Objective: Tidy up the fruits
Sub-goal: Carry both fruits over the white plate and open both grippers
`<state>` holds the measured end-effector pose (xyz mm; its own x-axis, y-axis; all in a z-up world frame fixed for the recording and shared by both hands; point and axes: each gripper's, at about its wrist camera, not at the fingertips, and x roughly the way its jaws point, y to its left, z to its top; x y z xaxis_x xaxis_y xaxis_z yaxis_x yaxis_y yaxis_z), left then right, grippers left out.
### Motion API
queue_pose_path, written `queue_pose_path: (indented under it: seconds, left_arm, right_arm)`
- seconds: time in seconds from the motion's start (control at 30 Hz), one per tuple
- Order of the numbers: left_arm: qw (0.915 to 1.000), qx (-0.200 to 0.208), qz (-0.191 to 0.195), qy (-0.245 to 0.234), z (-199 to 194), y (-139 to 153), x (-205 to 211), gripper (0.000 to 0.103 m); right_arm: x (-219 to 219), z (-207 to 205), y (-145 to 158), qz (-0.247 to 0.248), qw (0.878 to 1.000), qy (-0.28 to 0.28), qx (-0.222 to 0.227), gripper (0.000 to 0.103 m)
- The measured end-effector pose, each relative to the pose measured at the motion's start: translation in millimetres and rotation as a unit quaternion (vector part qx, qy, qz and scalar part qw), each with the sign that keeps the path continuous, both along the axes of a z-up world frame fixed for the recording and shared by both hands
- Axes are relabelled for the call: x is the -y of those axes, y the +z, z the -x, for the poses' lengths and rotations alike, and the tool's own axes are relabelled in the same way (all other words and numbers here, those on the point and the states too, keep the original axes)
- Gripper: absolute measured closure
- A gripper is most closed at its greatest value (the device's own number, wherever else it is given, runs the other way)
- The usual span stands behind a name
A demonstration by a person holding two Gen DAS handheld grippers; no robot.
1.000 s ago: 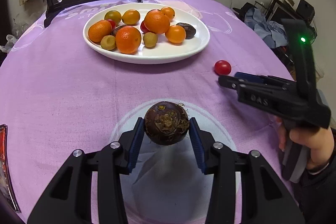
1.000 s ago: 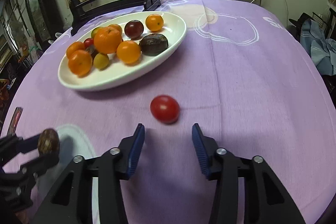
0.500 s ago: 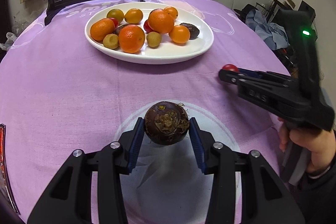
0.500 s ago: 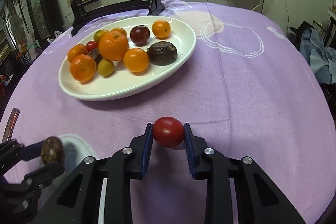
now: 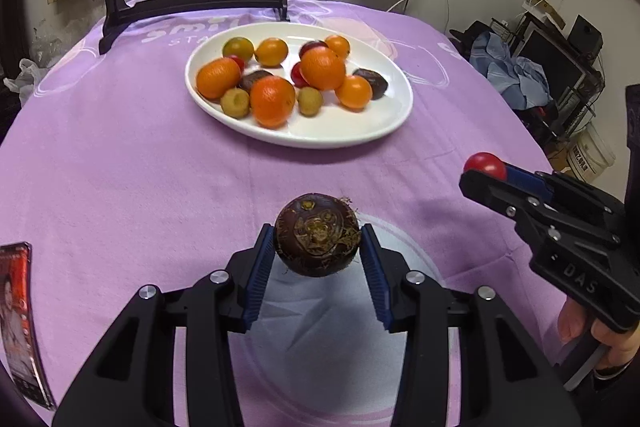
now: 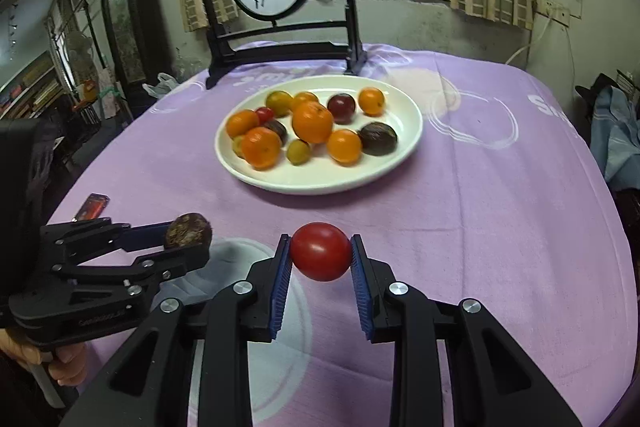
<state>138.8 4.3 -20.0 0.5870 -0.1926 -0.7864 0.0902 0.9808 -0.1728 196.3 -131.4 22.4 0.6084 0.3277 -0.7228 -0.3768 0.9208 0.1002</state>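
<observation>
The left gripper (image 5: 318, 255) is closed on a dark brown round fruit (image 5: 317, 235), its blue pads pressing the fruit's two sides, and it holds the fruit clear above the purple tablecloth (image 5: 120, 167). The rough, fibrous end of the fruit faces back toward the camera. From this gripper the white plate (image 5: 400, 115) lies straight ahead and a little lower, well apart, with bare cloth between. The plate's long axis runs across the view, and its near rim shows an open white patch in front of the oranges (image 5: 272, 101) and the small green fruits.

The right gripper (image 6: 320, 263) is closed on a red tomato (image 6: 320, 251), gripped at its widest part and lifted off the cloth. The plate (image 6: 412, 131) lies ahead and slightly left of it. Judged from both views, the two grippers stand about level with each other, side by side, at much the same reach from the plate, so either could go in first; the bare near-right part of the plate looks the easier landing for the tomato.

A second ago the tomato sat on the cloth in front of open fingers; half a second ago the fingers had closed on it at table height. Now it is raised. The left gripper's hold on the brown fruit is unchanged, though the plate now sits farther off in its view.
</observation>
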Motion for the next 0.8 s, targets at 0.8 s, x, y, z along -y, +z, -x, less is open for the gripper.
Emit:
queue_pose_path:
  seconds: [0.8]
  left_arm:
    - [0.9984,-0.001,-0.014,0.054,-155,14,-21,0.060]
  right_arm:
    - [-49,-102,-22,0.011,0.999,0.037,-0.013,0.073]
